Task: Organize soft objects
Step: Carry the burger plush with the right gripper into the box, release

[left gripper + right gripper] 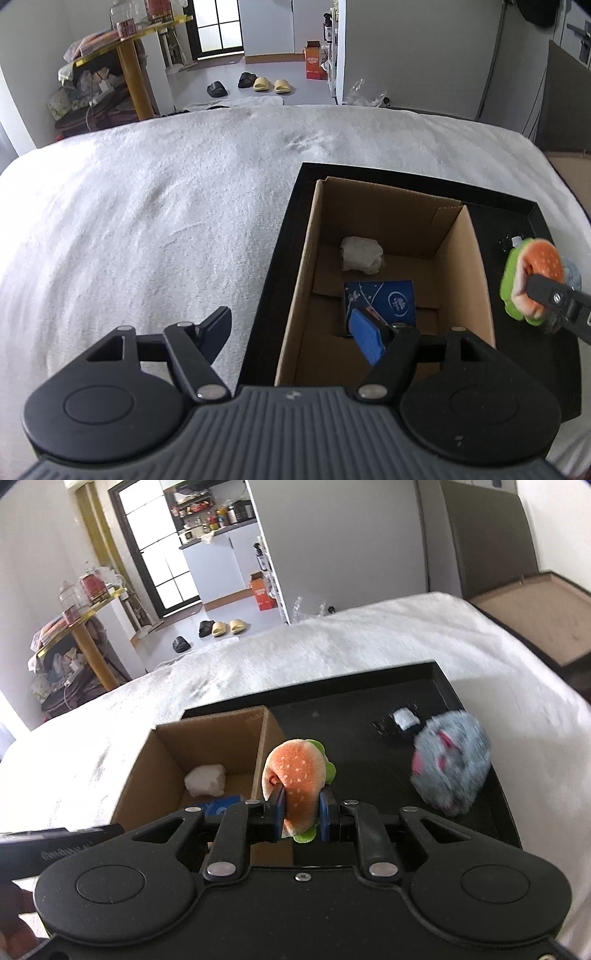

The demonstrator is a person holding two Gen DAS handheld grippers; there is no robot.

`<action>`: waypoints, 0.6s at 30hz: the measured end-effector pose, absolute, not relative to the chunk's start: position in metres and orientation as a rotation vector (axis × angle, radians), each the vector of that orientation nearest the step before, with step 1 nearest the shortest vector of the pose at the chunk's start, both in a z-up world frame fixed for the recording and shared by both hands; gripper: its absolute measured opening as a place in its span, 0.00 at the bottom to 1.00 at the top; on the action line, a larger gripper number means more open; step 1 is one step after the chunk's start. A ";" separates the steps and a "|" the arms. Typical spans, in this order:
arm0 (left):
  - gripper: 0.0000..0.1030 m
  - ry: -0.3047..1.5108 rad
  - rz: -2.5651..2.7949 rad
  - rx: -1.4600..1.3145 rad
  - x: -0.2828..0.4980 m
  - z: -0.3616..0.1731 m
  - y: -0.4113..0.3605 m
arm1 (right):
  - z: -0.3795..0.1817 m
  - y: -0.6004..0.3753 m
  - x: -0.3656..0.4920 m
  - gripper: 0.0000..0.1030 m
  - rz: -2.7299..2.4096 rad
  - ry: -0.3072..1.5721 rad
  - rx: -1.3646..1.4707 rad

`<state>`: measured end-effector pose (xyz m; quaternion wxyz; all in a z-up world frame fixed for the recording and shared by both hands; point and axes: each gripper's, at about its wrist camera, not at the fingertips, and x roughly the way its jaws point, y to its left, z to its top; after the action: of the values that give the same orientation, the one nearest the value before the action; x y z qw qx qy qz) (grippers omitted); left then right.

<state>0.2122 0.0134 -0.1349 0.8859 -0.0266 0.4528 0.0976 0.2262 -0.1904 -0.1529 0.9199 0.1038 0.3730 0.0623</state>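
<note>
My right gripper [300,808] is shut on a plush hamburger [293,775] with an orange bun and green lettuce, held above the black tray [351,709] just right of the cardboard box [221,723]. The hamburger also shows in the left wrist view [532,280]. A grey fluffy toy with pink marks [452,762] lies on the tray to the right. My left gripper [291,336] is open and empty over the box's near left corner. The box [461,266] holds a white crumpled wad [361,254] and a dark blue packet [380,299].
The tray lies on a white fluffy bed cover [147,206]. A small black and white item [402,720] lies on the tray behind the grey toy. A brown box [535,616] stands beside the bed at right. Slippers [266,83] lie on the floor beyond.
</note>
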 end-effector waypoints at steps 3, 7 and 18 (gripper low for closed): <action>0.67 0.943 0.187 -0.087 0.215 -0.139 0.018 | -0.146 -0.180 0.234 0.18 0.147 0.758 0.182; 0.65 0.946 0.186 -0.107 0.220 -0.146 0.024 | -0.141 -0.163 0.245 0.18 0.172 0.756 0.134; 0.10 1.018 0.140 -0.215 0.233 -0.169 0.044 | -0.150 -0.122 0.265 0.19 0.207 0.788 0.032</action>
<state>0.2328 0.0439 -0.1693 0.8653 -0.1027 0.4860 0.0669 0.2647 -0.1217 -0.1498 0.9182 0.0155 0.3830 0.1005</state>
